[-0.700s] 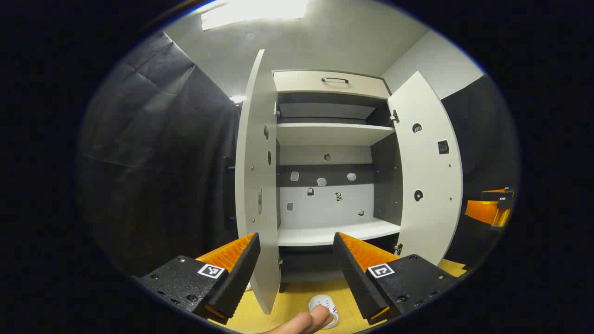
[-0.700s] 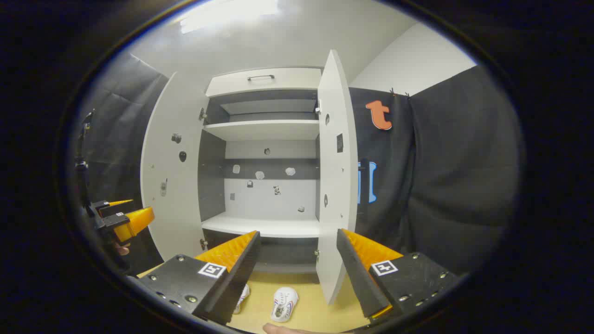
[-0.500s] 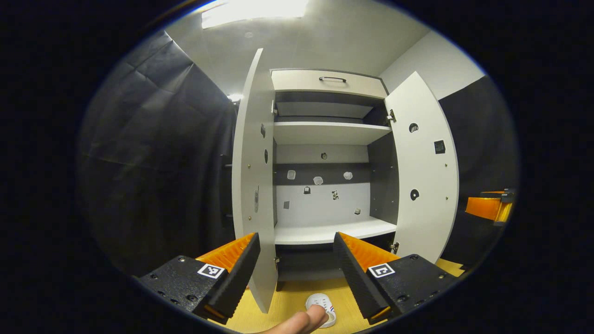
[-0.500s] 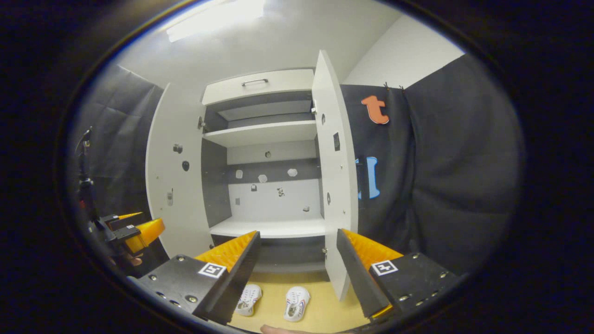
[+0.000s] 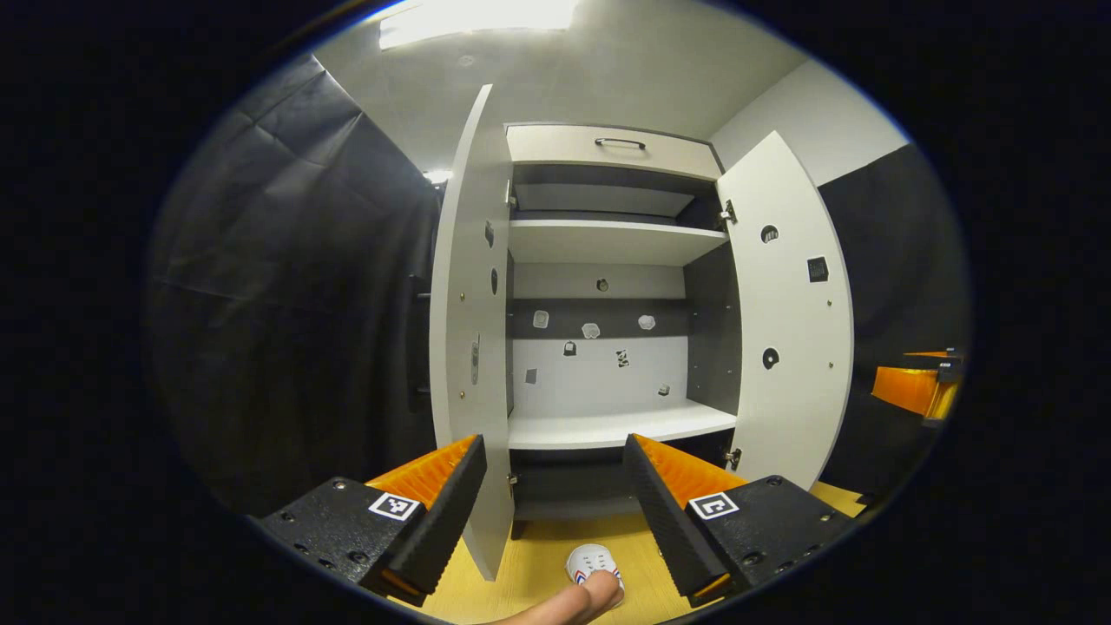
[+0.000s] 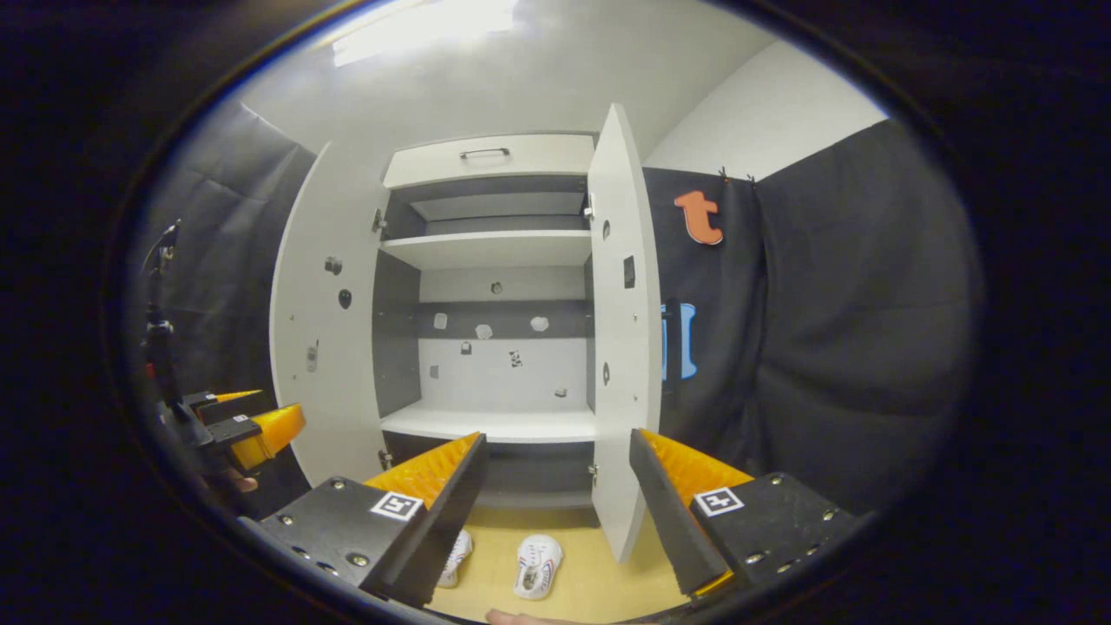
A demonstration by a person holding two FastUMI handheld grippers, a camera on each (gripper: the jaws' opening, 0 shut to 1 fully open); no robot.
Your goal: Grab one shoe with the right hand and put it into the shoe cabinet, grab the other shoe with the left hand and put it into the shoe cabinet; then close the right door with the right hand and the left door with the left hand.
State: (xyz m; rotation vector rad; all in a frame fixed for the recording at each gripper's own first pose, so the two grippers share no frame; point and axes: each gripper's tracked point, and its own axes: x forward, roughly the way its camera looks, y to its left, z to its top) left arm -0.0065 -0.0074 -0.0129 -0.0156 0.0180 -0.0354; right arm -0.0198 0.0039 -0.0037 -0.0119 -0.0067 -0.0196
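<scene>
I find nothing done: both shoes [image 6: 535,566] lie on the floor [image 6: 599,590] before the cabinet [image 6: 499,425], both doors [image 6: 621,347] open. My left gripper [image 5: 551,503] and right gripper [image 6: 555,503] are released, empty.

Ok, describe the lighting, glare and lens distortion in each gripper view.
Left gripper view: the ceiling light blows out to white glare, and the fisheye bows the right door outward. Right gripper view: the same light is overexposed, the left door curves, and the cabinet's lower recess sits in shadow; the shoes stay sharp.
</scene>
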